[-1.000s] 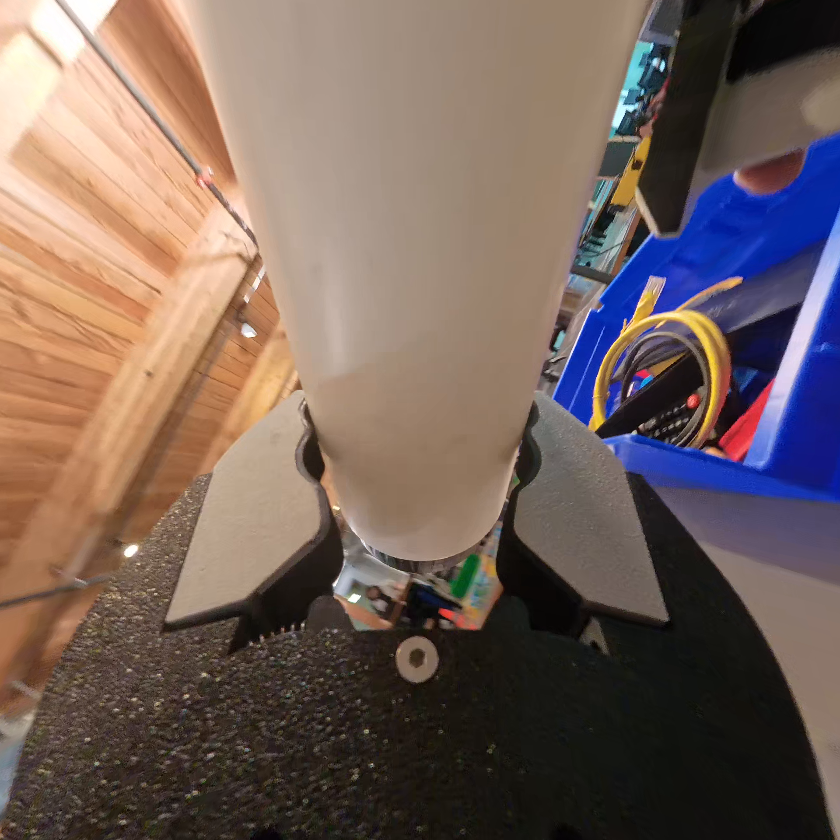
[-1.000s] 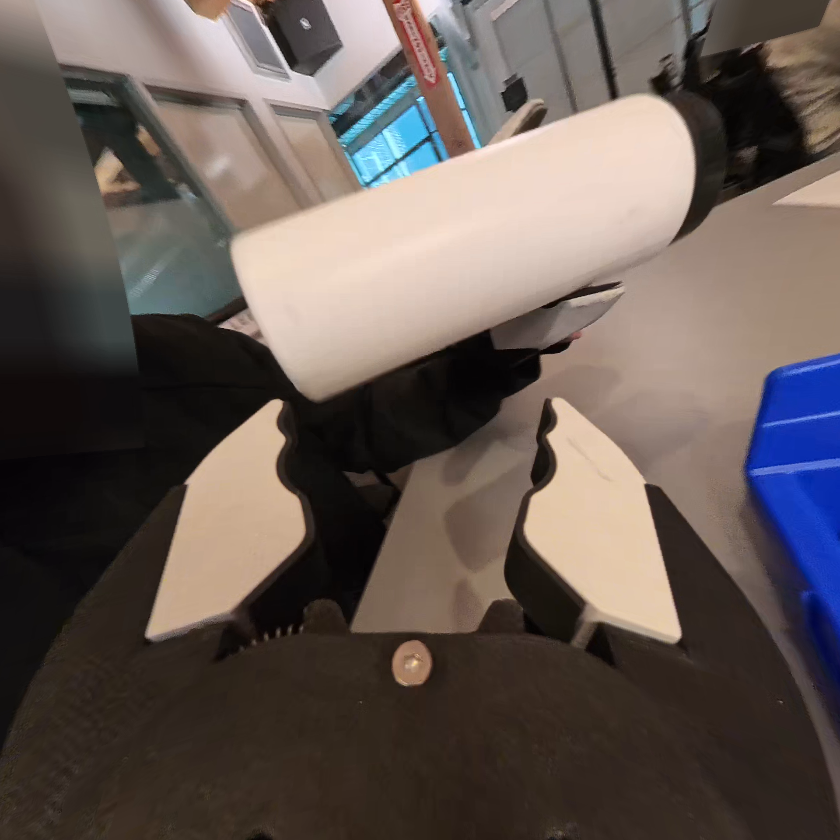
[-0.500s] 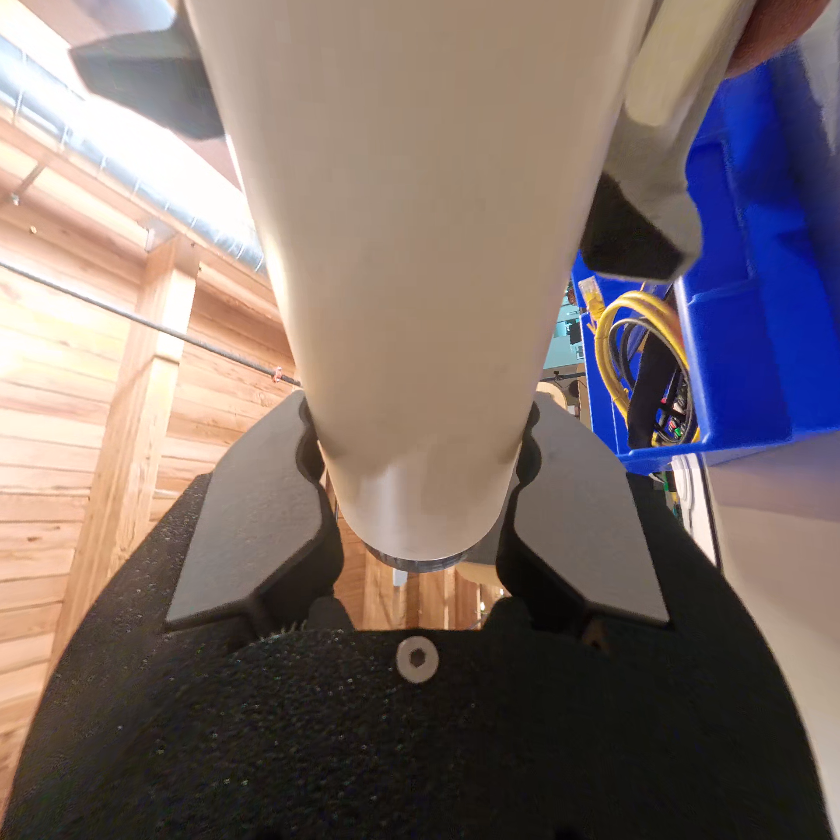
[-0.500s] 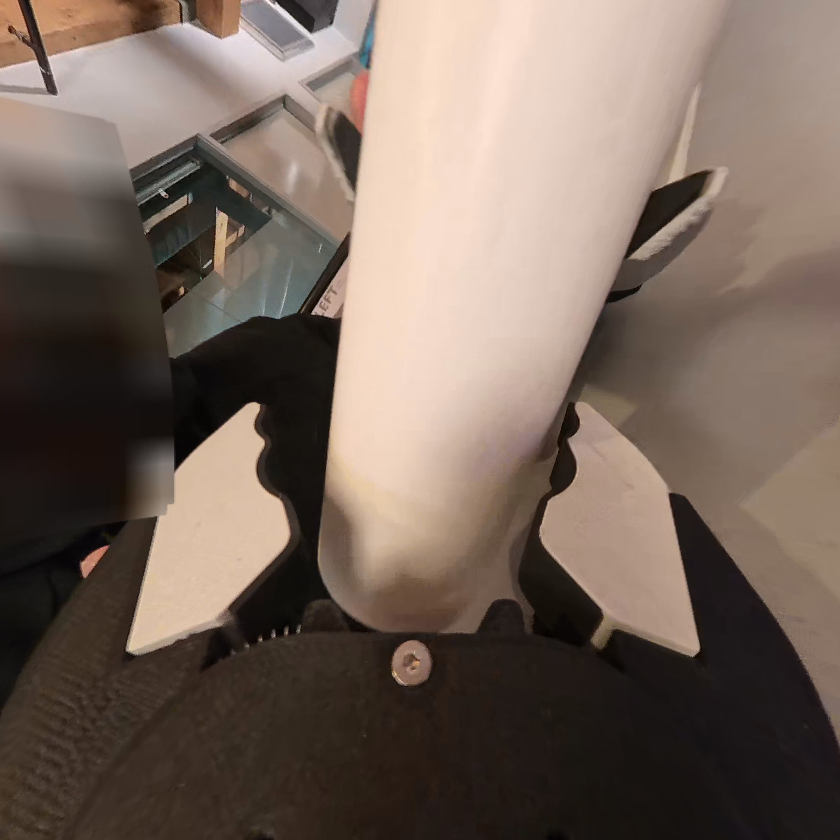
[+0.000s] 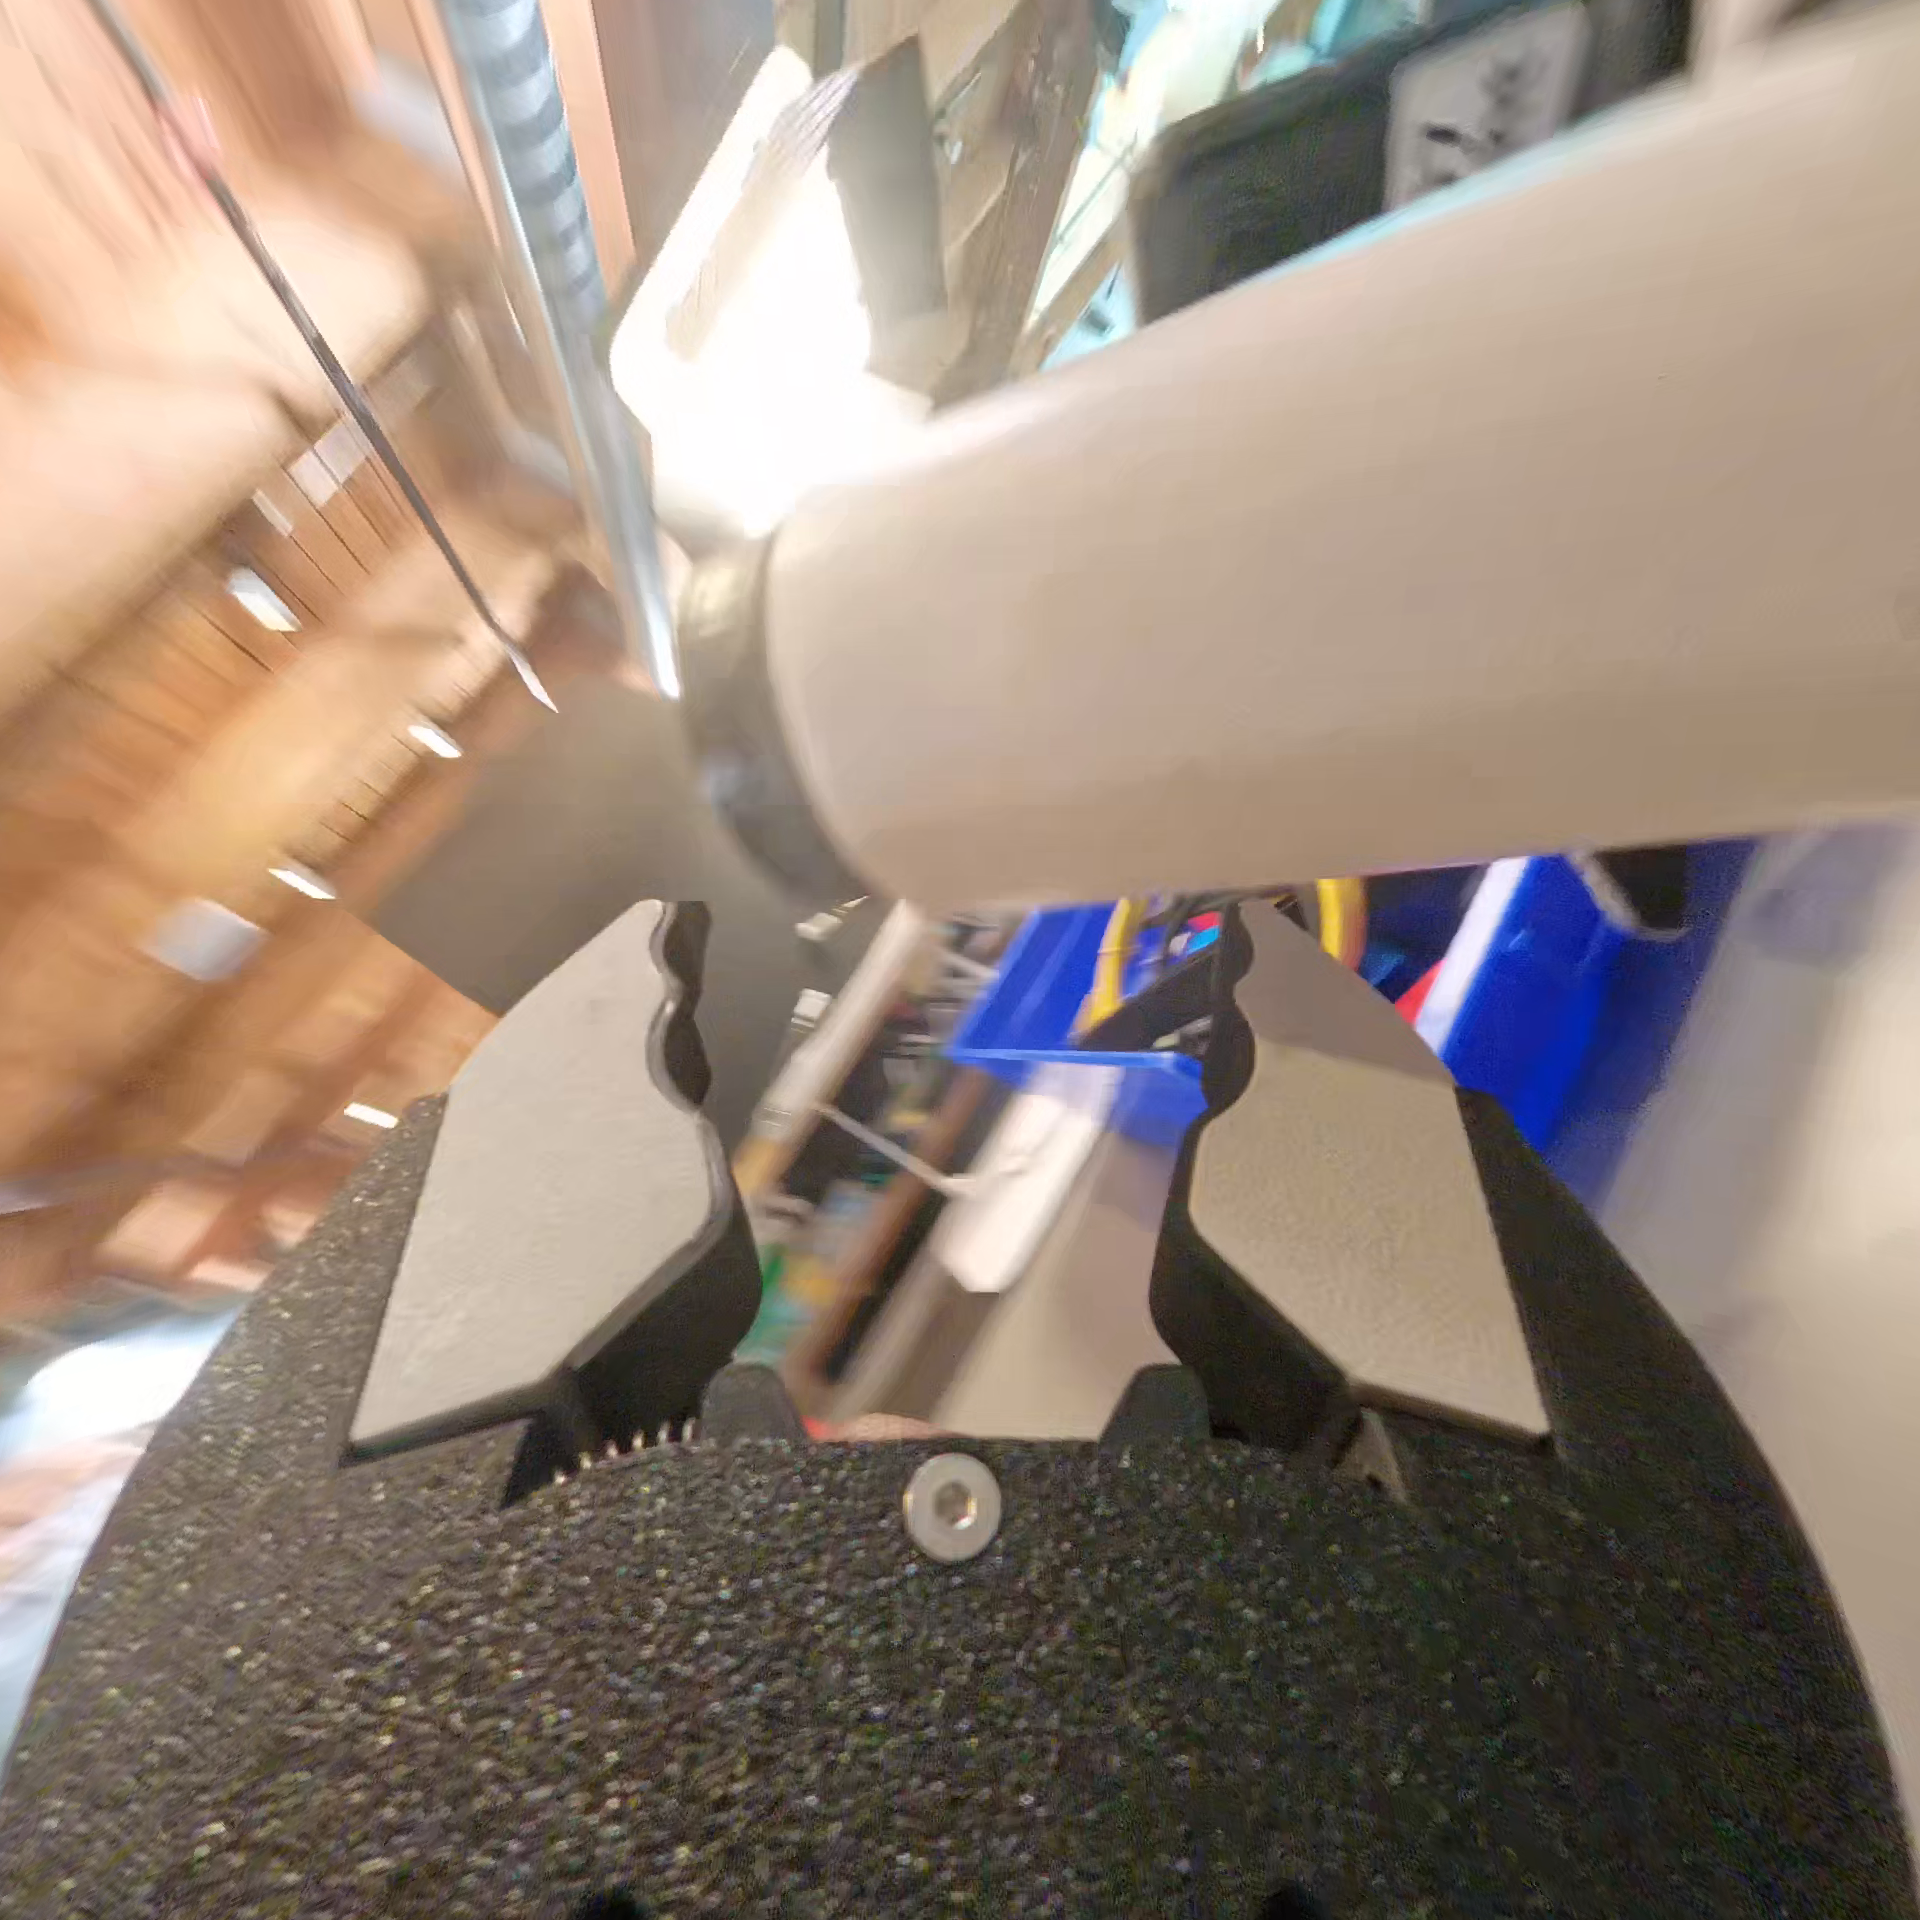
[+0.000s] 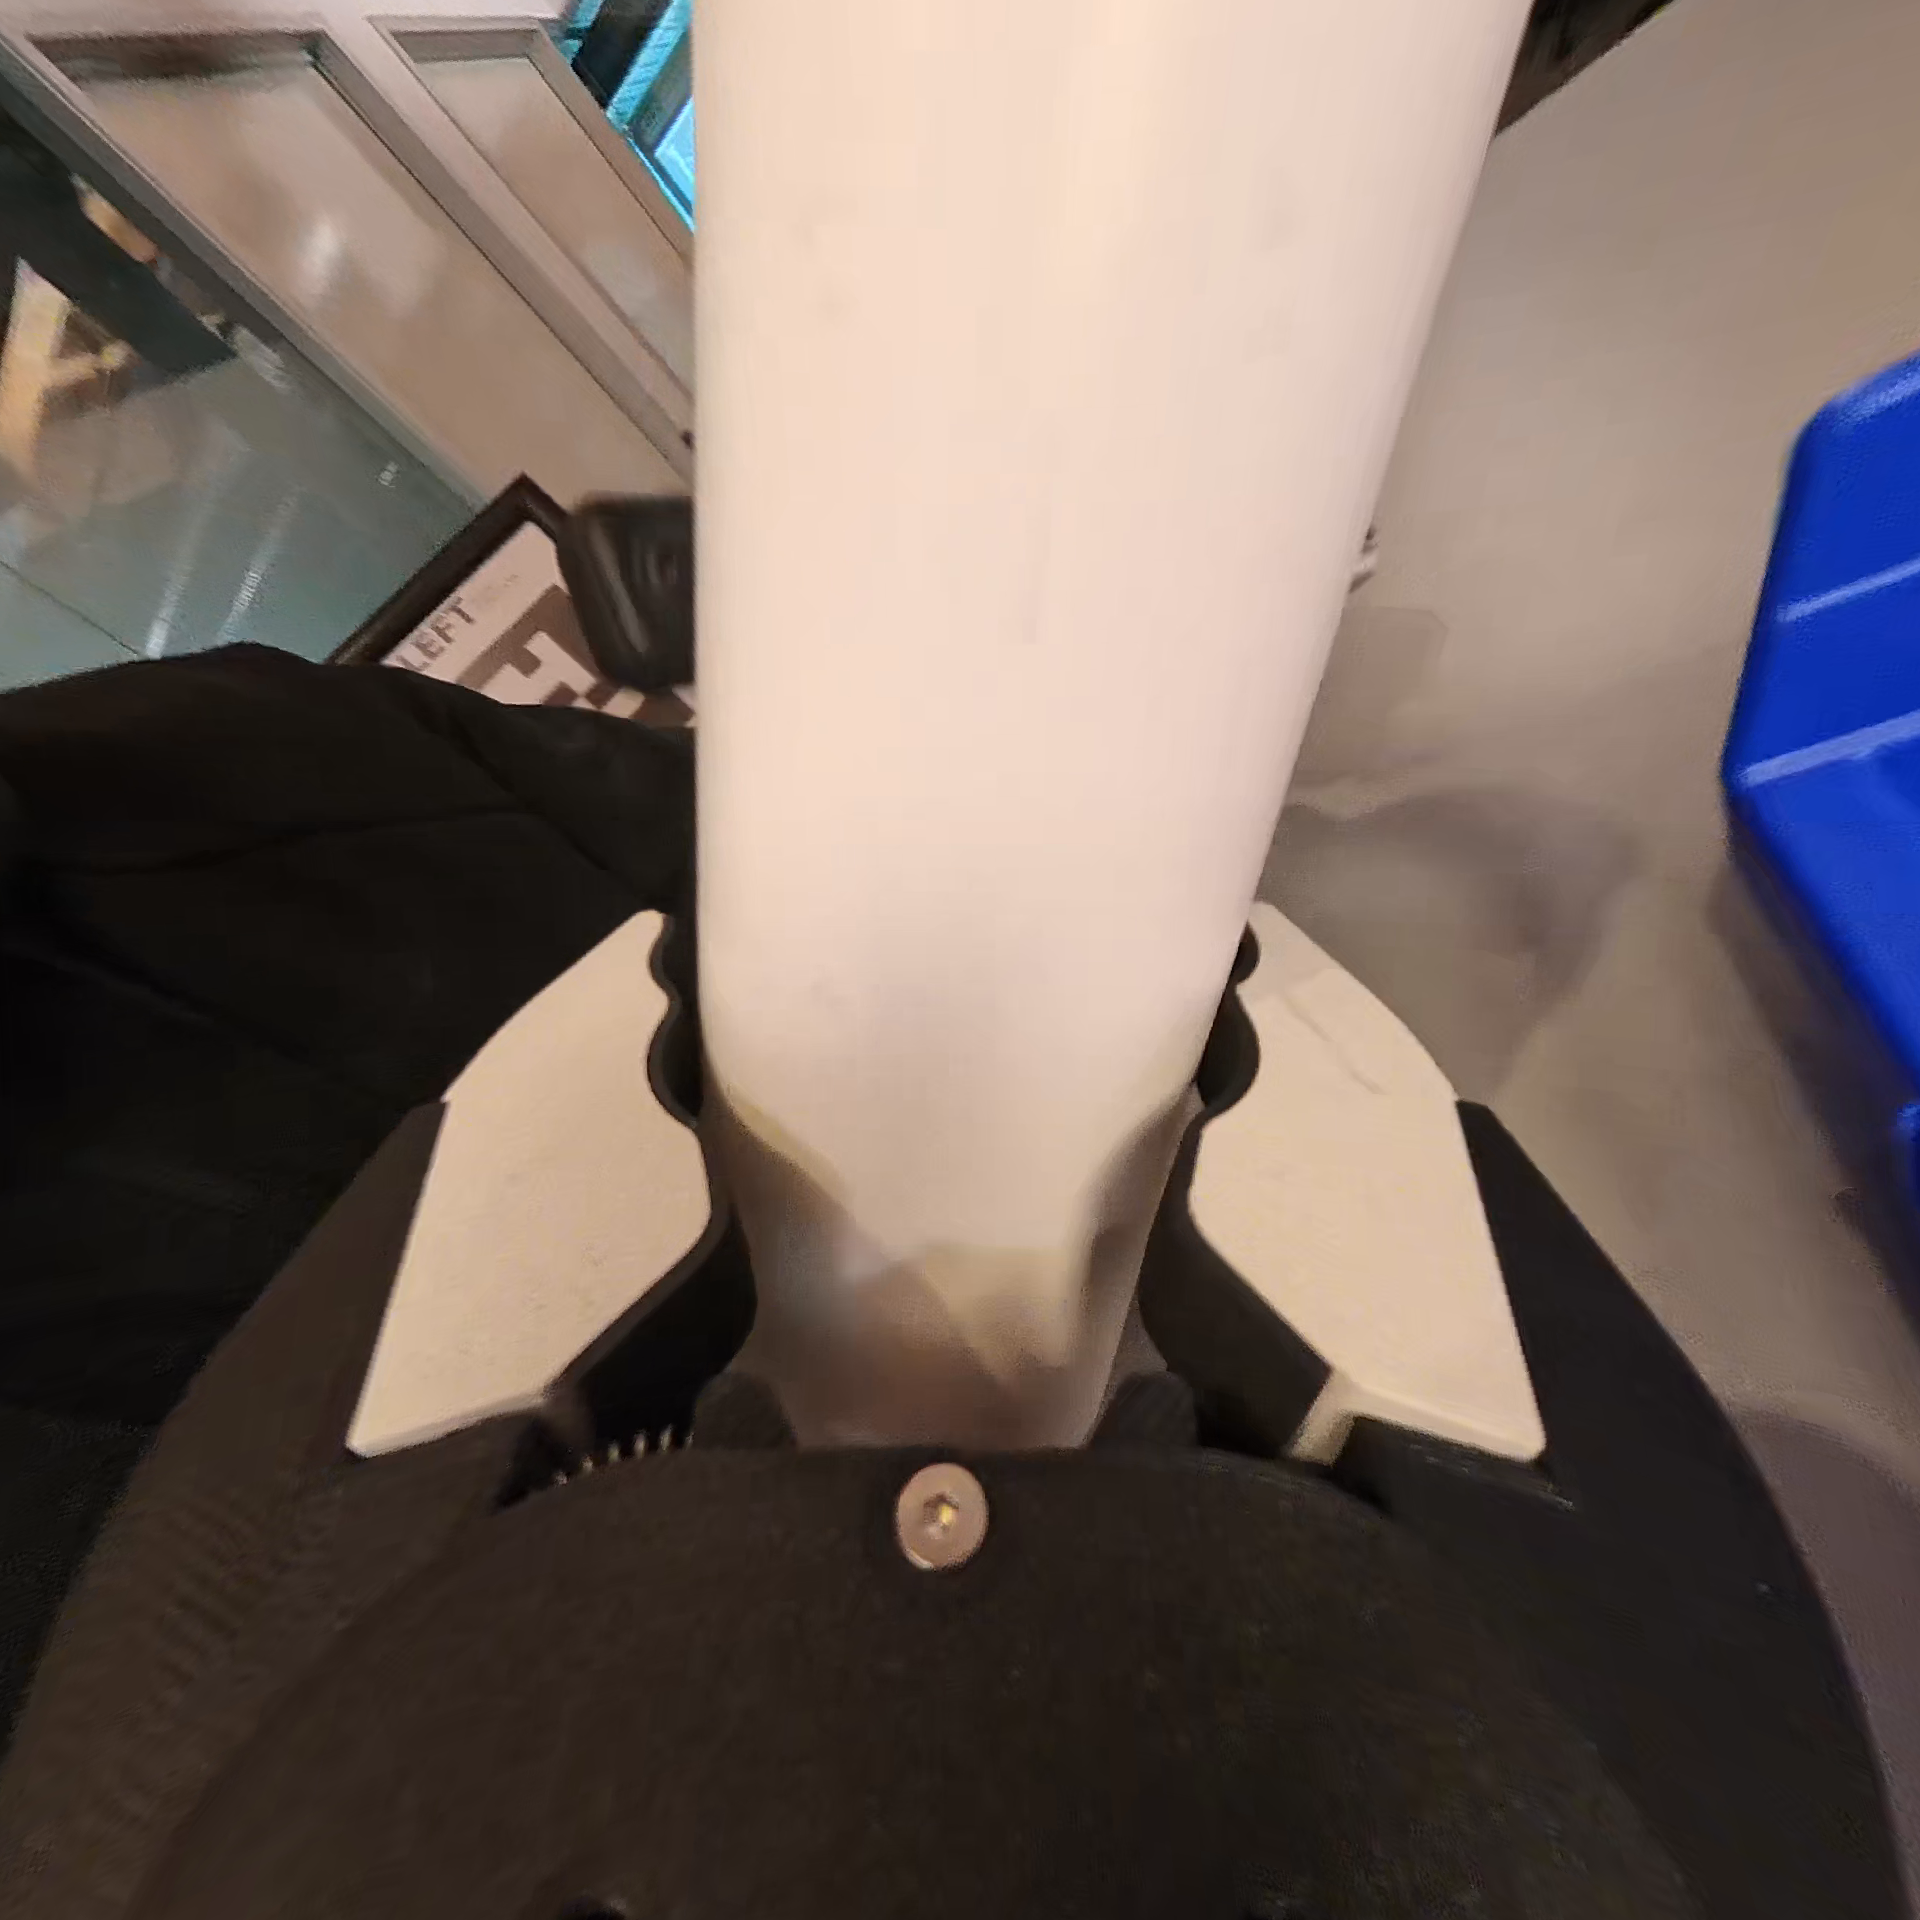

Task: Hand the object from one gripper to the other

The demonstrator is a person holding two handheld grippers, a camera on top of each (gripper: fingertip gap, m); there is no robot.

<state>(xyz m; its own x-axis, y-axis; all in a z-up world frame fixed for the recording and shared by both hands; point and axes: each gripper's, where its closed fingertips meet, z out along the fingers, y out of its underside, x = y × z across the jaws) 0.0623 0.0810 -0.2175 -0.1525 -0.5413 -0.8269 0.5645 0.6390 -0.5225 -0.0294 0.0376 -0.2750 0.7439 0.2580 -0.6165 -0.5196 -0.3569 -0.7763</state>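
Note:
A white cylinder with a dark ring at one end is the object. In the right wrist view the cylinder [image 6: 1039, 520] stands between my right gripper's [image 6: 961, 997] pads, and both pads press on its sides. My right gripper is shut on it. In the left wrist view the cylinder [image 5: 1299, 623] lies across the upper right, beyond my fingertips and clear of them. My left gripper [image 5: 956, 987] is open with nothing between its pads. This view is blurred by motion.
A blue bin [image 5: 1049, 1018] holding a yellow cable [image 5: 1122, 935] sits behind the left gripper. The bin's corner [image 6: 1829, 727] also shows at the right of the grey table [image 6: 1610, 468]. A black sleeve [image 6: 260, 883] is at left. A wooden wall [image 5: 156, 675] is at left.
My left gripper let go of the white cylinder, opened and drew back from it. My right gripper's pads, wide around the cylinder half a second ago, have come together on it.

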